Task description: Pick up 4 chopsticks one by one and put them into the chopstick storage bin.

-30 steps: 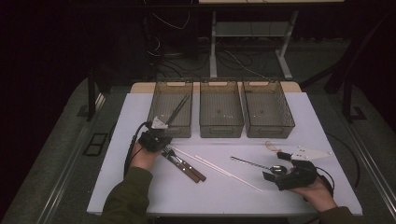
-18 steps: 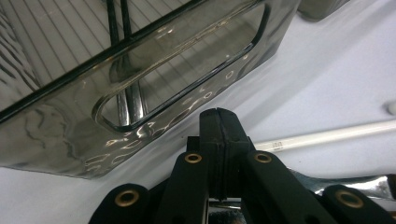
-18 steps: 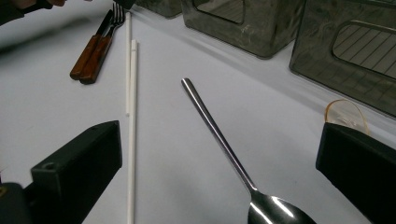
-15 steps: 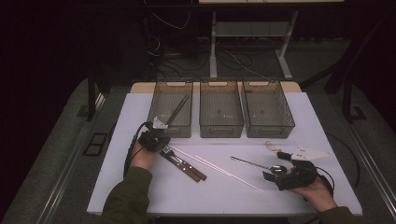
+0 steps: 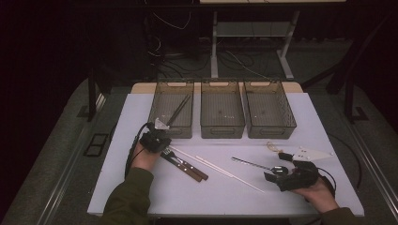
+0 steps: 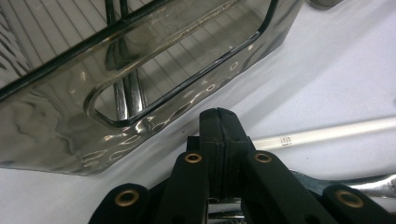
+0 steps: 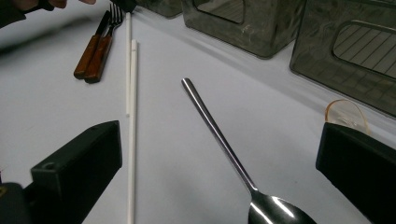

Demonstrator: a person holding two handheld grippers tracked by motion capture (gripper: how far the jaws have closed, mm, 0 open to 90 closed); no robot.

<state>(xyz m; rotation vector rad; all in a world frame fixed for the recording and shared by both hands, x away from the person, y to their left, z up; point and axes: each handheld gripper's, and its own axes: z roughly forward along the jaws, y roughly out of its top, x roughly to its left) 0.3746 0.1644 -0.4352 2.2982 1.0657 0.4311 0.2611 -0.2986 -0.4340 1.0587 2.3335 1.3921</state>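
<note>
— Since the worktop (image 5: 141,192) is the biggest thing, start there: what sits on it, and why so?

— Three bins stand in a row along its far edge; the left bin (image 5: 162,125) already has dark utensils lying in it, while the middle bin (image 5: 222,126) and right bin (image 5: 270,127) look nearly bare. My guess is that cutlery gets sorted into them by kind — hence the loose pieces spread out in front, within reach of both hands.

— And the tongs?

— The left tongs (image 5: 162,132) are pressed shut on nothing, tips just in front of the left bin's near wall, with a fork (image 5: 180,161) and its wooden-handled partner lying right beside the hand. The right tongs (image 5: 277,171) gape wide, one jaw on either side of the spoon (image 7: 219,135), pads off it — it looks like a line-up for a pick.

— Which way does the spoon lie?

— Flat on the worktop, near the right front. In the high view its long axis runs mostly left to right: bowl at the right, next to the right tongs, handle tip pointing left and a little away. In the right gripper view the handle runs straight off from the jaws, so they'd close across the neck.

— Smaller bits?

— Two white sticks (image 5: 225,169), end to end on a slant between fork and spoon, and a small clear ring (image 7: 346,114) by the right bin.
</note>
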